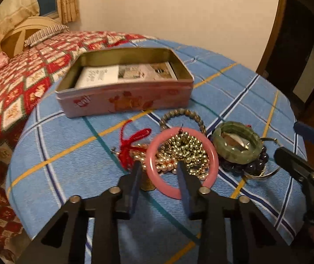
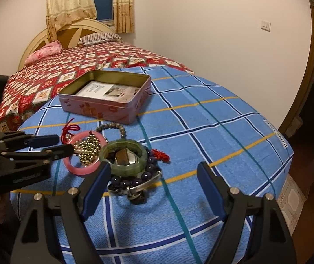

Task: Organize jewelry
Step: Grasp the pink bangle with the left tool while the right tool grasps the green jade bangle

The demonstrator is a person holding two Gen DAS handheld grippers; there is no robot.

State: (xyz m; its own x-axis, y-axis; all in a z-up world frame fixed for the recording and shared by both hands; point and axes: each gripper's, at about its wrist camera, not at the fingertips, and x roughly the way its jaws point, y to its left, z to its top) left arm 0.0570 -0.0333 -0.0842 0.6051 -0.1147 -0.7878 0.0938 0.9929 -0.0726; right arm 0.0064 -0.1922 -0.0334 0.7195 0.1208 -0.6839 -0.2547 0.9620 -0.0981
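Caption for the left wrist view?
Left gripper fingers straddle a pink bangle's rim before an open tin.

I noted a glossy pink bangle [image 1: 182, 161], a metal tin [image 1: 123, 81], shiny gold beads [image 1: 187, 151], and a woven cloth cover [image 1: 73, 154].

The left gripper [image 1: 159, 166] is angling steeply downward, its jaws standing narrowed but not pressing, the rim of a pink bangle [image 1: 209, 154] lying between them. The right gripper [image 2: 153, 169] is tilting downward beside it, jaws spread wide and gripping nothing.
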